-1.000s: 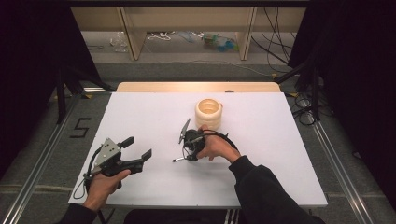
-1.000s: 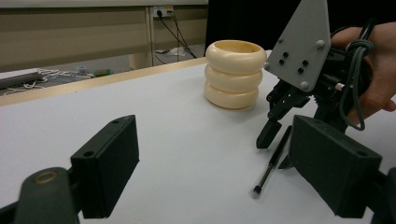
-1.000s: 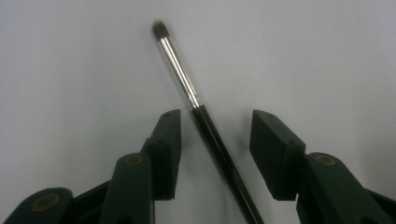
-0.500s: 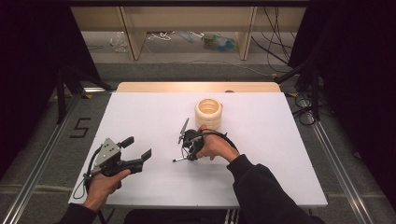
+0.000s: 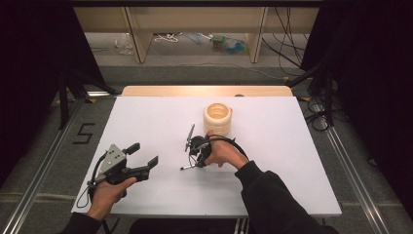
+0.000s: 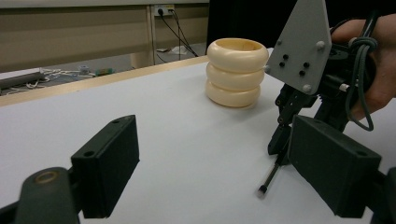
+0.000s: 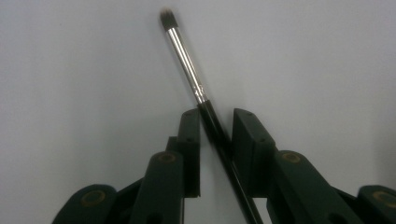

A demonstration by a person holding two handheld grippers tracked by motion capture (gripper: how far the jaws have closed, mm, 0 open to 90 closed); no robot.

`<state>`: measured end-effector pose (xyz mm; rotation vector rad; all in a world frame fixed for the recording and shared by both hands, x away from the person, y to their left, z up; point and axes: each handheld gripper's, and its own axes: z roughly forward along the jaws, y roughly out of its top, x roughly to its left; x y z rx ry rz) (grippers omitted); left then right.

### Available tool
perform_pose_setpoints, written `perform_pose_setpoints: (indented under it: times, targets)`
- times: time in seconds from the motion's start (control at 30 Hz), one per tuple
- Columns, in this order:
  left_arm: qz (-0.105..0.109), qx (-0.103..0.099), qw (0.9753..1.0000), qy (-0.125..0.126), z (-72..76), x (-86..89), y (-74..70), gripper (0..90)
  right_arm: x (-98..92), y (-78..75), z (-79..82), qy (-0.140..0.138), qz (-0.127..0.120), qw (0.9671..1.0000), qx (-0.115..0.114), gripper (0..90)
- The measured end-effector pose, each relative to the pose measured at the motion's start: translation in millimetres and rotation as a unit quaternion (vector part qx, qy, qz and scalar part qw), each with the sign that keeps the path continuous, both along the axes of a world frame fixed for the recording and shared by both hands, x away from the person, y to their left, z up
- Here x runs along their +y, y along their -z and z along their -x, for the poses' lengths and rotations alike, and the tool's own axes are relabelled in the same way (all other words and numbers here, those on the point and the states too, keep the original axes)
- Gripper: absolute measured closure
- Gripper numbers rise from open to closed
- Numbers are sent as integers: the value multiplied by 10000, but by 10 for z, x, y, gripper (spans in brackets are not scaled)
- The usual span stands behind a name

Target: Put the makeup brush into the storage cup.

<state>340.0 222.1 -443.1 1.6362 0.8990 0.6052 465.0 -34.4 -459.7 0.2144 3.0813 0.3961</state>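
On the white table (image 5: 146,117) the right gripper (image 7: 215,122) points down near the middle, and between its jaws lies a thin brush (image 7: 187,60) with a metal ferrule and a black handle. The jaws stand close on both sides of the handle, but a small gap shows beside it, so I judge the grip is almost made and not yet firm. From the left gripper view, the brush tip (image 6: 264,187) rests on the table surface, so the brush is not lifted. Just behind this hand, toward the far edge, stands a cream ribbed holder (image 5: 217,118), open on top and well apart from the left side. The left gripper (image 5: 141,157) waits near the front left corner with its jaws wide apart, holding nothing. I think picking up is in progress; carrying the brush to the holder is left.
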Motion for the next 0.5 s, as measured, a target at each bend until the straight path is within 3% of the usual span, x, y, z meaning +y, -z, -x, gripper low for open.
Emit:
perform_pose_setpoints:
  times: [0.5]
  targets:
    - [-6,3,10000,-2,-1,0,2,166,25,-4,-6,-162,82,9998,-4,778]
